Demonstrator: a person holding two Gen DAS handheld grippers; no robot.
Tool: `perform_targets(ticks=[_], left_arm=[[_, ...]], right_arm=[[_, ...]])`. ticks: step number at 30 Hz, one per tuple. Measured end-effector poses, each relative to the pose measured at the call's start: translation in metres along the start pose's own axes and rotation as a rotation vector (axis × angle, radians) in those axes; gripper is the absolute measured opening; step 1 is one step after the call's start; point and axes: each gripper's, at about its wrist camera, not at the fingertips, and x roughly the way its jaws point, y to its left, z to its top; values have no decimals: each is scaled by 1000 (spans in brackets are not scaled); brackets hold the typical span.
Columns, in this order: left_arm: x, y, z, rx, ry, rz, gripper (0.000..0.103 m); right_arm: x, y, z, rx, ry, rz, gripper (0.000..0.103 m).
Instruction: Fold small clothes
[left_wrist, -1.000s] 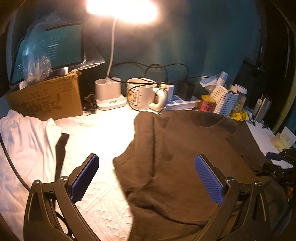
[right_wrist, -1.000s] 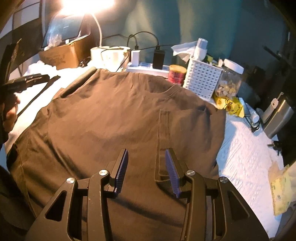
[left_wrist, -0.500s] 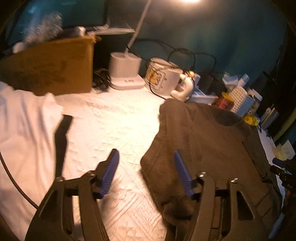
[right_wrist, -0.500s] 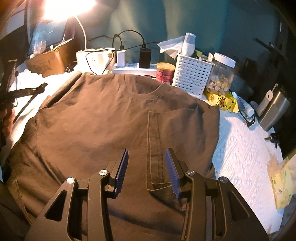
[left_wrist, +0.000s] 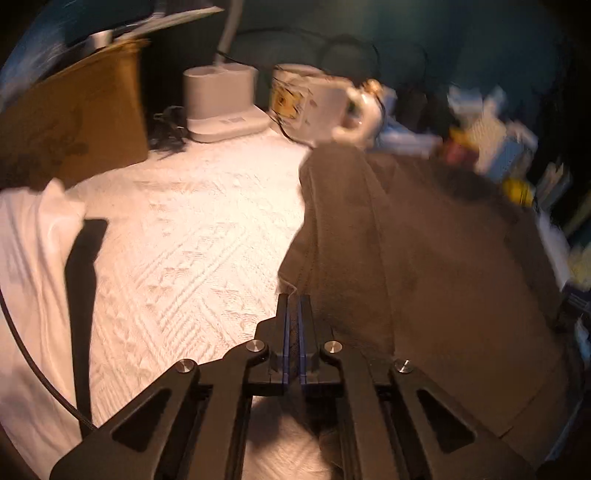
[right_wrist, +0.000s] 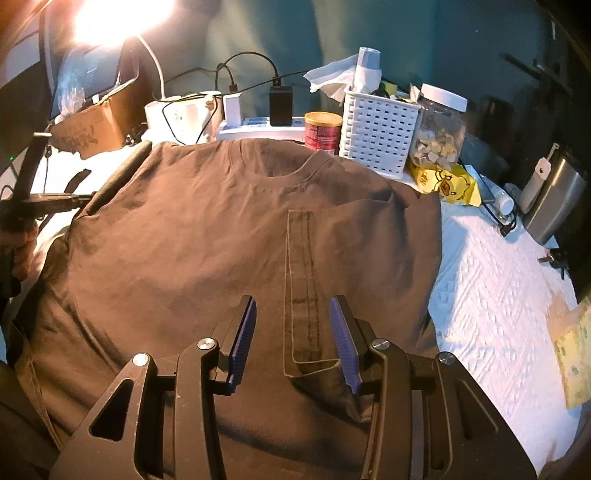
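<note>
A brown T-shirt (right_wrist: 192, 236) lies spread on the white textured table cover, collar toward the far clutter. Its right sleeve is folded inward onto the body as a strip (right_wrist: 301, 280). My right gripper (right_wrist: 293, 332) is open, its blue pads either side of that strip's near end, just above the cloth. In the left wrist view the shirt (left_wrist: 424, 266) fills the right half. My left gripper (left_wrist: 294, 306) is shut at the shirt's left sleeve edge; a thin bit of cloth seems pinched between the pads. The left gripper also shows in the right wrist view (right_wrist: 79, 197) at the far left.
Along the back stand a cardboard box (left_wrist: 70, 118), a lamp base (left_wrist: 221, 103), a mug (left_wrist: 314, 103), a white basket (right_wrist: 376, 136), a jar (right_wrist: 439, 129) and a red can (right_wrist: 323, 129). A white garment (left_wrist: 29, 266) lies left. A steel container (right_wrist: 554, 199) stands right.
My left gripper has closed from wide open to shut and moved to the shirt's left sleeve edge. My right gripper has opened a little wider around the folded strip and barely moved.
</note>
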Motion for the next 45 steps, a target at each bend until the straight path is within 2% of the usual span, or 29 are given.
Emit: perform_targets(ticks=[3, 7, 14, 21, 26, 31, 38, 41, 45], left_arm=[[-20, 10, 2, -63, -71, 12, 2], [-37, 10, 3, -80, -122, 12, 2], [-55, -24, 11, -15, -171, -23, 2], [-58, -59, 17, 68, -179, -61, 2], [-46, -90, 12, 146, -145, -108, 2], [-23, -123, -2, 216, -78, -143, 2], [4, -177, -24, 367, 75, -129, 4], [-4, -185, -31, 418, 87, -161, 6], [-21, -174, -31, 424, 59, -152, 7]], right_arm=[[-2, -1, 1, -1, -12, 12, 44], [-1, -7, 0, 14, -17, 10, 44], [-6, -13, -4, 35, -34, 20, 44], [-12, -26, -16, 70, -44, 14, 44], [-15, -37, -24, 99, -49, 2, 44], [-17, -44, -31, 121, -51, -2, 44], [-18, -50, -41, 143, -48, -10, 44], [-17, -52, -43, 152, -46, -12, 44], [-17, -53, -45, 155, -45, -12, 44]])
